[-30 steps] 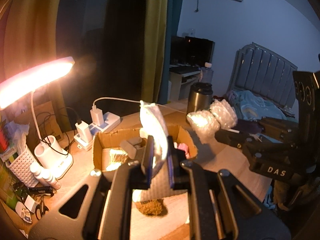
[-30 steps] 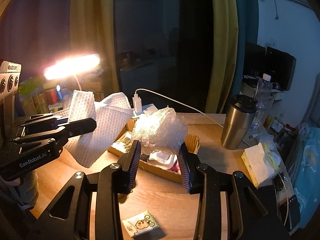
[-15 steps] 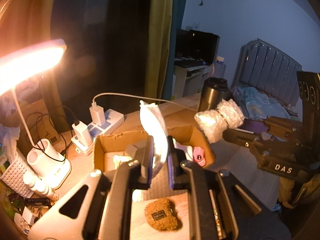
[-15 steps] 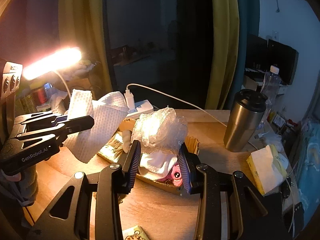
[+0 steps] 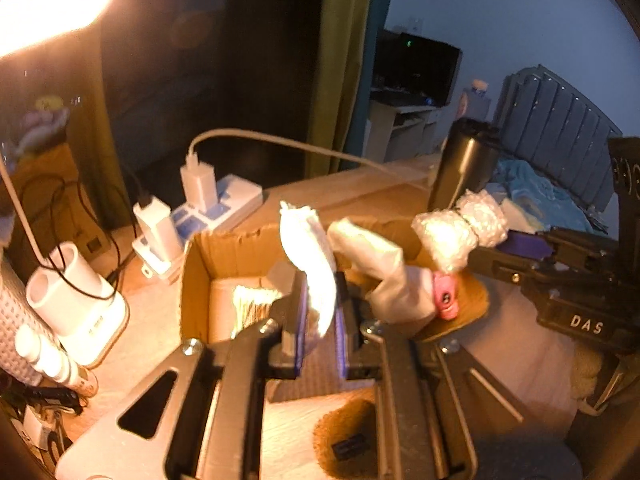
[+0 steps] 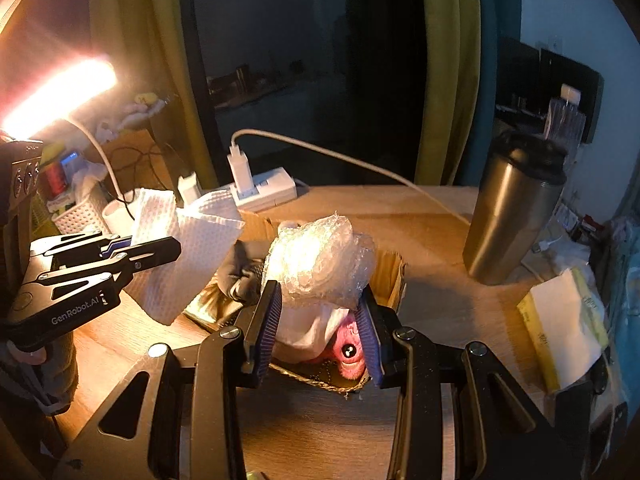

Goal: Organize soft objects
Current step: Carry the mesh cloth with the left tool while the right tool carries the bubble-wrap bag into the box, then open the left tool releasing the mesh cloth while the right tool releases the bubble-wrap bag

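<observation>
Both hands are over the box (image 6: 394, 280), which sits in the middle of the bench (image 6: 432, 216), nearer its back edge where the power strip (image 6: 264, 188) lies. The left gripper (image 5: 320, 312) has its fingers (image 5: 298, 308) squeezed tight on a white cloth (image 5: 310, 256). The right gripper (image 6: 320, 320) has its fingers (image 6: 270, 316) partway open and pressed on a wad of bubble wrap (image 6: 320, 260). The next step looks like dropping both soft things into the box. To do it well, each one should be brought low inside the box walls before the fingers open, so nothing falls onto the bench. The bubble wrap is springy and may puff up, so it is best pushed down a little beside the pink toy (image 6: 348, 354) and the pale cloth already inside. The two grippers are close, so they should keep apart and not bump. In the right view the white cloth hangs flat, its long way running from the top edge down to a loose corner that hangs lowest at the box's left edge. That corner should go in first. The bubble wrap is a round lump with no clear long way.
</observation>
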